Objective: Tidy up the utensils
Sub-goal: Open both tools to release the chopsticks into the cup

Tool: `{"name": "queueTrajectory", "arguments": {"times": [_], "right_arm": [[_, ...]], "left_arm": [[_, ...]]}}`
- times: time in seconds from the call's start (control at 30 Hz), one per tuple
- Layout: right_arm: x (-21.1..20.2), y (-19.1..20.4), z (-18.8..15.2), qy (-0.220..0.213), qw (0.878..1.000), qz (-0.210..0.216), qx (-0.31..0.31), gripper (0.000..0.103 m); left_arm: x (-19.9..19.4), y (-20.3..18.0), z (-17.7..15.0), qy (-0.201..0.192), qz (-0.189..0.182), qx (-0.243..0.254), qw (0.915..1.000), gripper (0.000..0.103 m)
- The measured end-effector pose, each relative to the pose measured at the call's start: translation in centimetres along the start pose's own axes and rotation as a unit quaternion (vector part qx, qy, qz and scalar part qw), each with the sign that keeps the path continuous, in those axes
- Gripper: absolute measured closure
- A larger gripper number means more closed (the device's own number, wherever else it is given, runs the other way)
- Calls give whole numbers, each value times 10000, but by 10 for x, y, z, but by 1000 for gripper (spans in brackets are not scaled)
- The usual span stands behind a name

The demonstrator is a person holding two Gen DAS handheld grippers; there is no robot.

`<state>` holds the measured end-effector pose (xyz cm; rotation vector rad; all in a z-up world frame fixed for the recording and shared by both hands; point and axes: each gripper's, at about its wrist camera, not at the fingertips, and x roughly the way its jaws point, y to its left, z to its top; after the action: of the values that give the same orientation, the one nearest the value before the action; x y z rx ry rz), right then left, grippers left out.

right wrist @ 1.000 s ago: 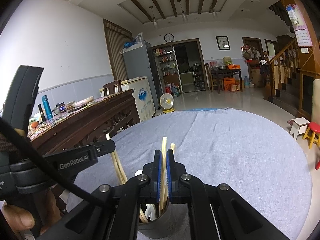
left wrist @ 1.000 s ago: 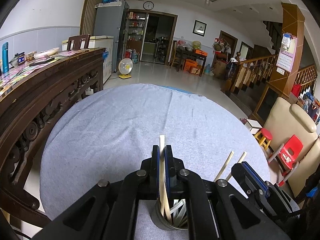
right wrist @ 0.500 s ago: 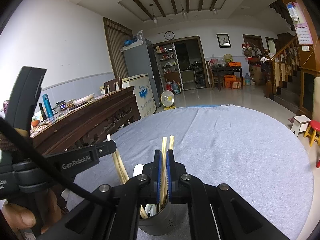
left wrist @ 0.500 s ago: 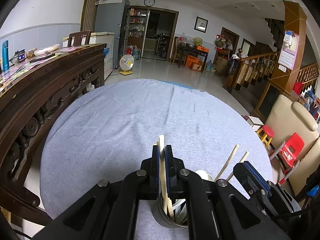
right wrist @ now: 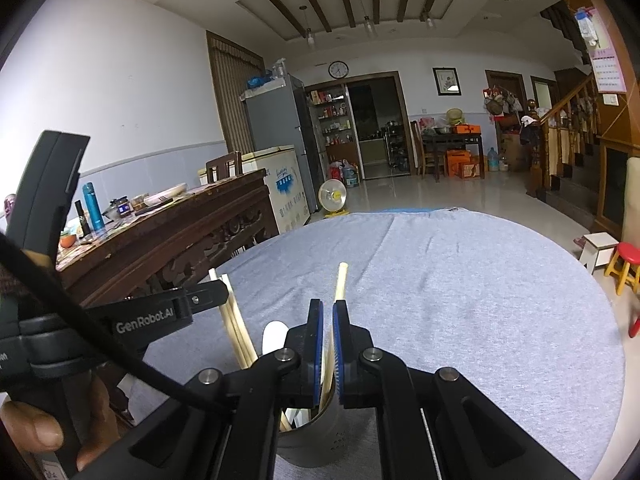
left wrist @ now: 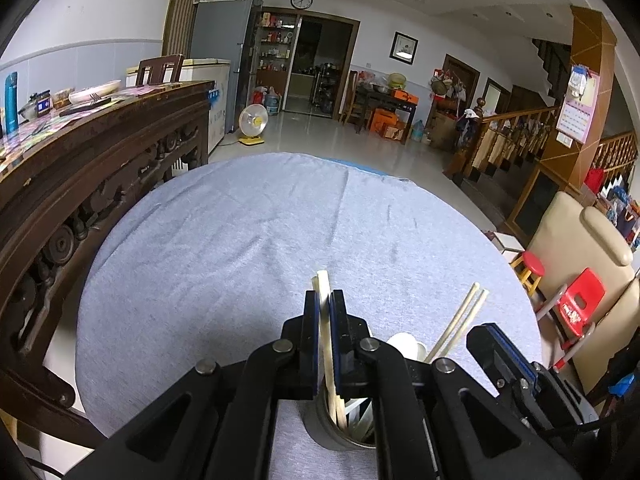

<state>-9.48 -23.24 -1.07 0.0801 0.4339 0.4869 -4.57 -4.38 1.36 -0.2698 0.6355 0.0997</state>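
A grey metal utensil cup (left wrist: pixel 332 432) stands at the near edge of the round table and holds pale chopsticks and a white spoon (left wrist: pixel 404 346). My left gripper (left wrist: pixel 325 294) is shut on a pair of chopsticks (left wrist: pixel 323 280) whose lower ends dip into the cup. In the right wrist view my right gripper (right wrist: pixel 328 306) is shut on a slanted chopstick (right wrist: pixel 341 280) over the same cup (right wrist: pixel 320 440). The left gripper's fingers (right wrist: pixel 208 294) show at the left, clamping their chopsticks (right wrist: pixel 234 324). A person's hand (right wrist: pixel 32 432) holds that gripper.
Grey-blue cloth (left wrist: pixel 280 240) covers the table, bare beyond the cup. A carved dark wooden sideboard (left wrist: pixel 80 168) with dishes and a blue bottle runs close along the left. A beige chair (left wrist: pixel 580 264), red stool and red child's chair stand off the right edge.
In the right wrist view two chopstick tips stood above the jaws; now only one shows, leaning right. In the left wrist view the white spoon's bowl has come into sight. Both grippers stay shut.
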Motion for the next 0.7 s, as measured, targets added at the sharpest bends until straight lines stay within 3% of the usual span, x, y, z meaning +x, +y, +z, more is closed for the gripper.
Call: {"name": "queueTrajectory", "arguments": {"times": [0.07, 0.1, 0.17, 0.2, 0.23, 0.3, 0.33, 0.37, 0.53, 0.7], "right_arm": [[-2, -1, 0, -7, 10000, -17, 21, 97], [-2, -1, 0, -14, 10000, -32, 26, 97], [-3, -3, 3, -36, 10000, -48, 69, 97], [-6, -4, 4, -68, 9999, -64, 92, 94], [-9, -5, 6, -118, 9998, -100, 103, 84], [-12, -5, 9, -196, 9996, -152, 115, 62], [-16, -6, 10, -250, 9995, -183, 113, 40], [-21, -6, 11, -323, 9992, -204, 90, 32], [-42, -2, 18, -499, 9984, -260, -53, 20], [-59, 2, 22, -542, 9980, -282, -174, 14]], "left_arm": [[-3, 2, 0, -39, 21, -40, 10000, 96], [-4, 3, 0, -43, 40, -46, 10000, 91], [-7, 5, 1, -44, 79, -93, 9999, 66], [-8, 7, 1, -65, 121, -133, 9998, 45], [-10, 8, 3, -113, 167, -172, 9996, 36], [-15, 13, 4, -187, 252, -219, 9993, 36], [-16, 15, 5, -157, 287, -236, 9992, 35], [-16, 16, 6, -126, 309, -255, 9991, 35], [-20, 28, 8, -26, 508, -426, 9978, 33], [-27, 38, 7, -10, 630, -595, 9962, 32]]}}
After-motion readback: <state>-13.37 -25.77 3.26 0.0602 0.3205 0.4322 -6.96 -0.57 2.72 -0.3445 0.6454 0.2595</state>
